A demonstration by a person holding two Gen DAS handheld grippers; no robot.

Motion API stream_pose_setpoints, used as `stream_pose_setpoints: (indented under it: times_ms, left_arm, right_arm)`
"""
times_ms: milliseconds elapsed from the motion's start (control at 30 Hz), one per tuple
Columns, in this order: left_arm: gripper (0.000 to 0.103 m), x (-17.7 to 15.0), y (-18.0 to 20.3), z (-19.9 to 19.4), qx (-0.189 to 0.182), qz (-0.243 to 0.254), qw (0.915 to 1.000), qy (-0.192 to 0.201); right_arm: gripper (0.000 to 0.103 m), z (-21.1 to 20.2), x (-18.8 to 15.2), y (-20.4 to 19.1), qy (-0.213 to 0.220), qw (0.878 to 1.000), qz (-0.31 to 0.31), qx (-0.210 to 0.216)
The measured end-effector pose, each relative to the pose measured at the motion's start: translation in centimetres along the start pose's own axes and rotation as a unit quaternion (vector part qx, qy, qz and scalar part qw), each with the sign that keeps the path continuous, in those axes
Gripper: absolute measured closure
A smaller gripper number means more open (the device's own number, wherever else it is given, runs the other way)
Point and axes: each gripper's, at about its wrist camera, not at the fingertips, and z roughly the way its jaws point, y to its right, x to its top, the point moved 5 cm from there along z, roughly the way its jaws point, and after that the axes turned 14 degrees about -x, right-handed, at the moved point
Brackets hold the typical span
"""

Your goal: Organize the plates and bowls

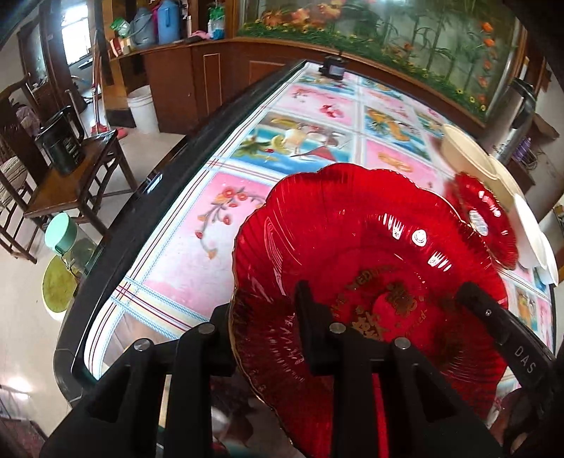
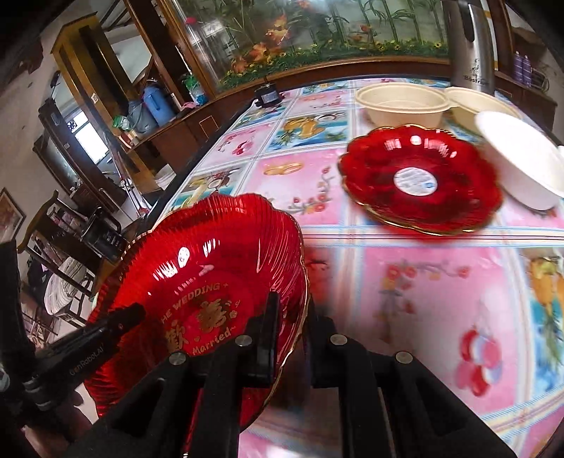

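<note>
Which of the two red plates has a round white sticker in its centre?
The red plate lying on the table by the cream bowls. The held red plate shows gold wedding lettering instead.

Home dining room, floral tablecloth (image 2: 405, 282) covering the table, wooden chair (image 1: 70, 183) standing beside, thermos flasks (image 1: 168, 21) sitting on the sideboard (image 1: 197, 70)
</note>
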Motion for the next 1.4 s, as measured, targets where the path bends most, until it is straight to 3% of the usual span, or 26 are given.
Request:
stream_pose_setpoints:
  times_ms: [200,267,333,400,500,567,667,767,900,1067,1200,1400]
  left_arm:
    - [0.073,-0.4,-0.2,0.7,0.020,-0.007,0.9998,-0.006]
    - [0.054,-0.7,-0.3,0.6,0.034,-0.004,0.9994,-0.007]
    - [0.044,-0.9,-0.5,-0.1,0.057,0.001,0.9983,0.003]
    - [0.044,-1.0,-0.9,-1.7,0.091,0.007,0.9953,0.031]
    - [0.044,-0.9,-1.5,-4.7,0.128,0.007,0.9881,0.085]
    - [0.039,-1.0,-1.2,-6.8,0.136,0.007,0.9833,0.121]
    - [0.033,-1.0,0.4,-9.1,0.121,0.018,0.9799,0.157]
    - [0.022,-1.0,4.1,-10.6,0.074,0.048,0.9799,0.179]
    - [0.022,-1.9,8.9,-10.2,0.002,0.085,0.9845,0.153]
    - [0.022,-3.1,13.4,-7.8,-0.052,0.124,0.9864,0.095]
    - [0.022,-3.8,15.0,-7.0,-0.052,0.139,0.9861,0.074]
    - [0.022,-2.7,14.2,-6.1,-0.050,0.125,0.9886,0.068]
  right_arm:
    - [0.090,1.1,0.2,-0.5,-0.003,1.000,-0.002,0.004]
    - [0.087,1.1,0.1,-0.5,-0.007,1.000,0.000,0.016]
    - [0.085,0.8,0.1,-0.3,-0.004,1.000,-0.002,0.018]
    - [0.080,0.2,0.4,0.2,0.011,1.000,-0.006,0.016]
    - [0.062,-1.7,0.7,1.7,0.045,0.999,0.006,0.020]
    - [0.061,-2.9,0.8,3.2,0.067,0.997,0.015,0.023]
    - [0.061,-4.5,0.9,5.5,0.089,0.996,0.026,0.006]
    - [0.057,-5.4,0.8,8.3,0.094,0.994,0.047,-0.006]
    - [0.051,-5.7,1.3,12.7,0.091,0.991,0.099,-0.026]
    - [0.050,-3.8,2.8,16.4,0.058,0.985,0.158,-0.039]
    - [0.050,-1.3,4.0,17.5,0.044,0.982,0.178,-0.047]
    - [0.050,2.8,6.3,17.6,0.019,0.977,0.207,-0.054]
